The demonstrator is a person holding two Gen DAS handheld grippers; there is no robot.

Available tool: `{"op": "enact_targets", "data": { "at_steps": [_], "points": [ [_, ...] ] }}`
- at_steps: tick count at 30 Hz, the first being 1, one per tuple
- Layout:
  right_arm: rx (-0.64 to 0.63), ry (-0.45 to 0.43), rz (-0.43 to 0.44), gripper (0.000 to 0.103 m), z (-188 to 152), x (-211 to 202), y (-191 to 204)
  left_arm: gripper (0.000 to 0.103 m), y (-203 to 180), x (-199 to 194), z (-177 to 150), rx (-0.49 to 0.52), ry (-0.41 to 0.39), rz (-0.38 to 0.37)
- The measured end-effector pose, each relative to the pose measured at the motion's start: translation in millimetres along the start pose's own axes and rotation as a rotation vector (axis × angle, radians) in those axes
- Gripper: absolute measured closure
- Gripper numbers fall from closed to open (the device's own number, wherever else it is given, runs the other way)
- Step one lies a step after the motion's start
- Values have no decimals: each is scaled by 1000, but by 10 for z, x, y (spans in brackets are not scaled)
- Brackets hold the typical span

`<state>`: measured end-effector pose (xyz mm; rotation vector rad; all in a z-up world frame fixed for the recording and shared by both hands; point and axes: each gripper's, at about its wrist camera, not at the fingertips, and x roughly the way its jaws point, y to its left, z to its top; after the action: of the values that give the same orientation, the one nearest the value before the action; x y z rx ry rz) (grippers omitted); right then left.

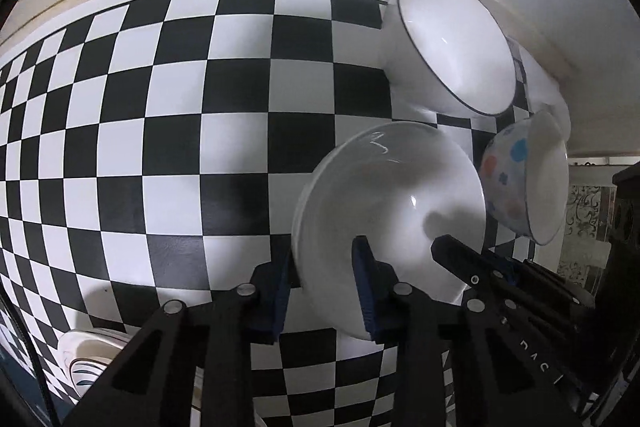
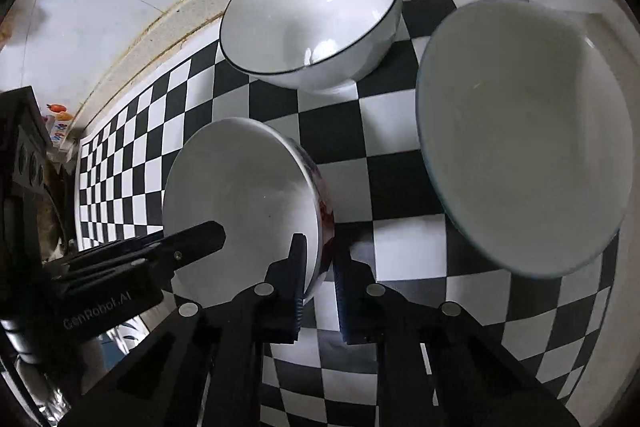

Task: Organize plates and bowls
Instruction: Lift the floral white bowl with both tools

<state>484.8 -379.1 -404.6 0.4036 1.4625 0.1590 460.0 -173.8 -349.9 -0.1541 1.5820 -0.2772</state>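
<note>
White bowls number four: left tongs (image 1: pixel 326 279) pinch one, right tongs (image 2: pixel 320 281) pinch another.

Left gripper (image 1: pixel 326 291) and right gripper (image 2: pixel 318 287): matte black angular linkages, round silver screws behind the fingers (image 2: pixel 294 283), ribbed blue pads on inner faces, white "GenRobot.AI" lettering on housing.

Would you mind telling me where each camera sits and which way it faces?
Left wrist: on the left gripper, looking over the checkered surface; its fingers pinch a plain white bowl; the right gripper enters right.
Right wrist: on the right gripper, fingers pinching a patterned bowl; the left gripper enters left.
Shared: the dark-rimmed bowl.
</note>
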Motion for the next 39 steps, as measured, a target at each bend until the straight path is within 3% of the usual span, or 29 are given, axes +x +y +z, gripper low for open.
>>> {"op": "enact_targets", "data": {
  "at_steps": [10, 21, 28, 39],
  "points": [
    [-29, -39, 5, 89, -381, -434, 91, 76, -201, -322, -468, 76, -47, -9],
    [-43, -53, -1, 89, -1210, -867, 48, 76, -286, -461, -1262, 153, -18, -31],
    [-4, -52, 4, 89, -1620, -971, -51, 76, -249, -469, -1501, 186, 18, -39],
    [60, -7, -3, 89, -1953, -810, -282, 76, -346, -193, -1689, 220, 85, -27]
  ]
}}
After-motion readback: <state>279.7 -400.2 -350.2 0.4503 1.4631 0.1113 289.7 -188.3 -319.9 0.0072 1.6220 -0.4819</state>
